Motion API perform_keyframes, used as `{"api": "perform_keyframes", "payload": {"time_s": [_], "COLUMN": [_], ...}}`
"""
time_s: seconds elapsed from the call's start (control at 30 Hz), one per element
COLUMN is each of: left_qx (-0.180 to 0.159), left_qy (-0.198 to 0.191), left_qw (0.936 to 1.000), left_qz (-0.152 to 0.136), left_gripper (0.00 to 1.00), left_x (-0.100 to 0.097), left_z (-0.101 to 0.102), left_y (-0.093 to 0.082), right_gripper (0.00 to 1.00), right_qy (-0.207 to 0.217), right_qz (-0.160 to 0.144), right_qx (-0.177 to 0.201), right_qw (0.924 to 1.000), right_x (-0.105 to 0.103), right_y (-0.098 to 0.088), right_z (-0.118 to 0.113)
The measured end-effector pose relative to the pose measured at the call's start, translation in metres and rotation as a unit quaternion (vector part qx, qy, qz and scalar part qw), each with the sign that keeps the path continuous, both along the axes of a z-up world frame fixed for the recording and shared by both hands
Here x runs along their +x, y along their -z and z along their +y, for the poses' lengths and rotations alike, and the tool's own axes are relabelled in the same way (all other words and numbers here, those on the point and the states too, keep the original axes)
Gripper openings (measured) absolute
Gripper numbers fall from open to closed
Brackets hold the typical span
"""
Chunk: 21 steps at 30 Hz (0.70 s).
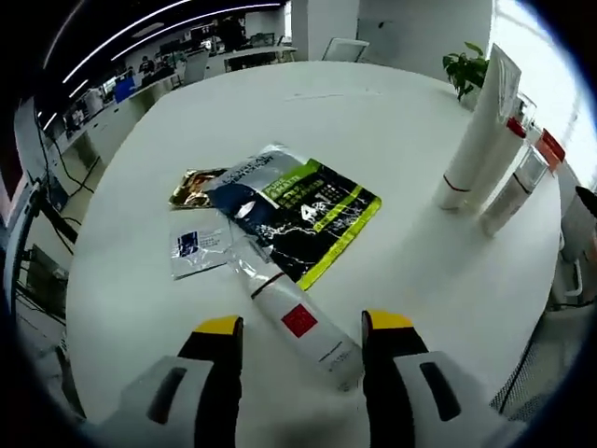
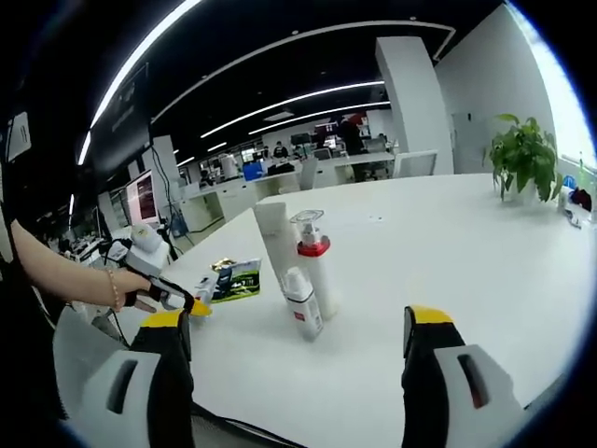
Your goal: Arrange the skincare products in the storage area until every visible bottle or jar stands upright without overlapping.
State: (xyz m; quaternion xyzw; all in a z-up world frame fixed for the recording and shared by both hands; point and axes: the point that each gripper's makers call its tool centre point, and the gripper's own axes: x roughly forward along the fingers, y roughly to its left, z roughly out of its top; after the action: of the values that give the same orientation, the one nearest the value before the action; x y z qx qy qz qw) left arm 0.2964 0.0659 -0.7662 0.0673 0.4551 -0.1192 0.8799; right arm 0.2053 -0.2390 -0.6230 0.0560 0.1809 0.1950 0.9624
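Observation:
A white tube with a red square label (image 1: 297, 317) lies flat on the white round table (image 1: 373, 121). It runs between the jaws of my open left gripper (image 1: 303, 325), which hovers over its lower end. At the right a tall white tube (image 1: 480, 131), a pump bottle with a red collar (image 2: 315, 266) and a small red-labelled bottle (image 1: 513, 191) stand upright close together. My right gripper (image 2: 298, 319) is open and empty, a short way in front of that group (image 2: 300, 303). A person's hand holds the left gripper (image 2: 191, 303) at the left.
A green and black sachet (image 1: 298, 210), a gold sachet (image 1: 194, 187) and a silvery sachet (image 1: 198, 245) lie flat beside the lying tube. A potted plant (image 2: 524, 154) stands at the table's far edge. Desks and chairs fill the office behind.

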Motion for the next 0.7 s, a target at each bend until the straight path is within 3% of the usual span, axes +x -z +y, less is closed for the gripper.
{"api": "perform_keyframes", "payload": {"time_s": [0.17, 0.53, 0.7], "left_qx": [0.016, -0.014, -0.034], "left_qy": [0.01, 0.009, 0.004], "left_qw": [0.9998, 0.9998, 0.9994], "left_qz": [0.008, 0.005, 0.009], "left_gripper": [0.31, 0.2, 0.15], "left_x": [-0.002, -0.003, -0.013], "left_z": [0.007, 0.017, 0.023], "left_y": [0.006, 0.005, 0.0], "right_gripper": [0.93, 0.93, 0.92], "right_qy": [-0.002, -0.018, -0.029], "right_qz": [0.003, 0.01, 0.013], "right_qx": [0.0, 0.003, 0.011], "right_qw": [1.0, 0.9998, 0.9994], "right_x": [0.0, -0.004, -0.008], "right_y": [0.002, 0.005, 0.006], "right_z": [0.002, 0.02, 0.03]}}
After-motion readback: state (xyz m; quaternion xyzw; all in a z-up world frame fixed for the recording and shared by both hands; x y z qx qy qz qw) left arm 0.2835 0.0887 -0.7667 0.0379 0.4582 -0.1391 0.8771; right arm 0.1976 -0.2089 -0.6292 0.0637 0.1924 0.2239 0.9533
